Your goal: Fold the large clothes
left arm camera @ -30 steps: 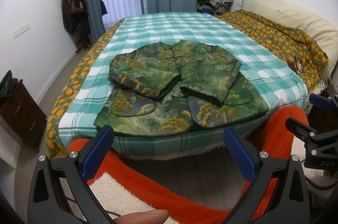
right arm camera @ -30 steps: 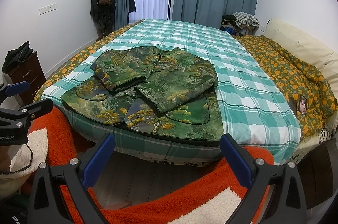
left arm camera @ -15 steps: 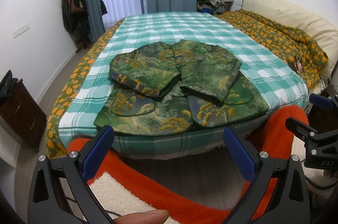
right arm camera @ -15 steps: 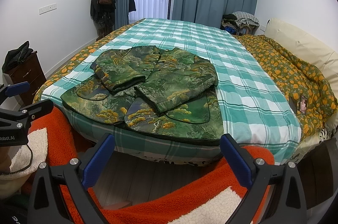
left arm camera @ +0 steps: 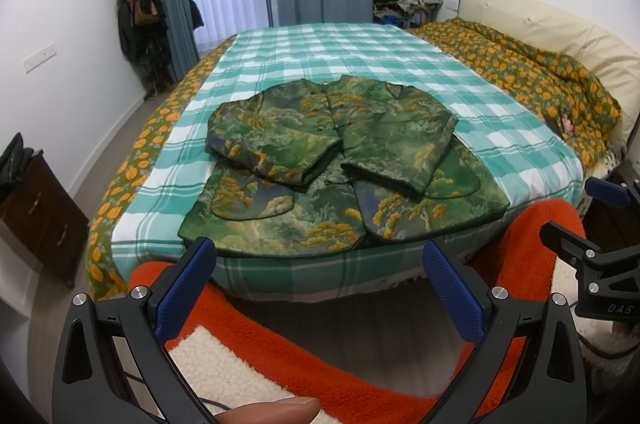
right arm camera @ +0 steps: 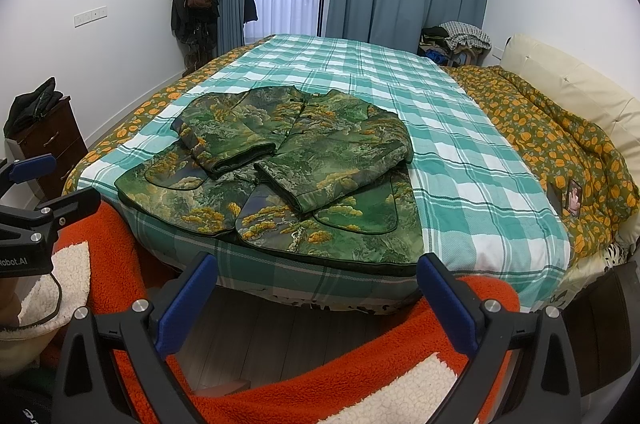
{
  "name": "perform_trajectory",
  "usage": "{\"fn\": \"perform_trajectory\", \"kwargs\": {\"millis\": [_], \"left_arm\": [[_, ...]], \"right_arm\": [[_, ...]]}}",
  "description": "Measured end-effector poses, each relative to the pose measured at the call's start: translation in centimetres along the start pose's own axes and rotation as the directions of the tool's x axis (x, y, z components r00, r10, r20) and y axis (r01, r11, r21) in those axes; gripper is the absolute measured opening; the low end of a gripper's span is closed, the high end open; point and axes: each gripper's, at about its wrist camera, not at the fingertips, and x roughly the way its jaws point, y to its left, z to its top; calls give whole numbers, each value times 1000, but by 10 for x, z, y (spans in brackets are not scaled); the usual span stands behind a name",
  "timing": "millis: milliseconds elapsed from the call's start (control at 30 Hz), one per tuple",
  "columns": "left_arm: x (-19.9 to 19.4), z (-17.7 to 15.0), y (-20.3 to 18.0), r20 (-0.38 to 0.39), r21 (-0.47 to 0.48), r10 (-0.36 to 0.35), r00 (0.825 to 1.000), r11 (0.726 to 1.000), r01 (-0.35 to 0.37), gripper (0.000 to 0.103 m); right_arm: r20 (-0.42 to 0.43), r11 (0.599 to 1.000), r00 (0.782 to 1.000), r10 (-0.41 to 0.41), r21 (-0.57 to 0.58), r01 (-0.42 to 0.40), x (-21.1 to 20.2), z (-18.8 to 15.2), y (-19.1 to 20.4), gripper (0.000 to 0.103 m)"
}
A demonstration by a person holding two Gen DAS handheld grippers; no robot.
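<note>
Green padded jacket with a gold-and-green landscape print (left arm camera: 340,168) is seen laid flat on the teal-and-white checked bedspread (left arm camera: 360,52), at the near edge of the bed, hem toward the cameras and reaching that edge. Both sleeves are folded inward across the front; their cuffs lie near each other at the middle of the garment. Two rounded patch pockets are visible below the sleeves.

Left gripper (left arm camera: 320,288) is held short of the near edge of the bed, clear of the jacket. Its blue-padded fingers (left arm camera: 186,290) are spread wide; nothing is gripped. A fingertip of the person (left arm camera: 268,410) is seen at the bottom of the left wrist view.

Right gripper (right arm camera: 318,298) is held likewise short of the near edge, fingers wide apart, nothing between them.

An orange fleece garment with cream lining (right arm camera: 340,376) is seen beneath both grippers. An orange-flowered olive quilt (right arm camera: 560,144) is bunched along the bed's right edge, against a cream headboard (right arm camera: 576,84).
</note>
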Motion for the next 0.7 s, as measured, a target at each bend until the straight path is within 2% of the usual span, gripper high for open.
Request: {"fn": "perform_trajectory", "kwargs": {"millis": [700], "left_arm": [[0,-1,-2,6,-5,-4,1000,1000,4,103]], "right_arm": [[-7,1000,1000,2,-5,-2,2,-6,1,101]]}}
